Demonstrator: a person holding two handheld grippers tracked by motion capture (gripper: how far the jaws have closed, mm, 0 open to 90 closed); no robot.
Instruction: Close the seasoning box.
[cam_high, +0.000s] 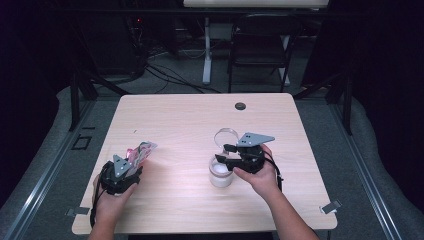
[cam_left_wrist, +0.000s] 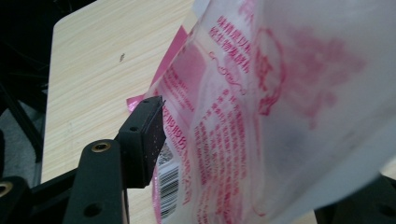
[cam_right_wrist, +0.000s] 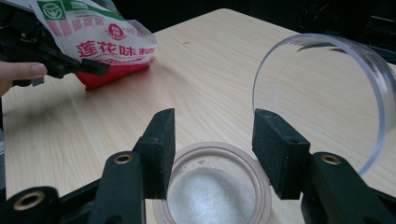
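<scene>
the left gripper sits near the front left corner of the bench, held in the person's left hand. it is clamped on a soft plastic packet printed in pink and red, which sticks out from the gripper toward the middle of the bench. in the left gripper view the packet is close up, with red lettering and a barcode low down; one black pad presses flat against its side, while the other jaw is hidden behind the plastic. the right gripper view shows the same packet across the bench, with a green mark, red characters and a solid red bottom edge that rests on or just above the wood; which of the two cannot be told.

the right gripper, in the person's right hand, hovers over a small jar that stands upright on the bench, right of centre and toward the front. the jar holds white grains, seen through its open mouth in the right gripper view. this gripper's jaws stand apart, one on each side above the jar's pale rim, gripping nothing. a clear round lid stands tilted open just behind the jar; in the right gripper view the lid rises beside the right-hand jaw, and it is not clear whether they touch.

a small dark round plug lies near the far edge of the bench, well apart from everything else.
</scene>
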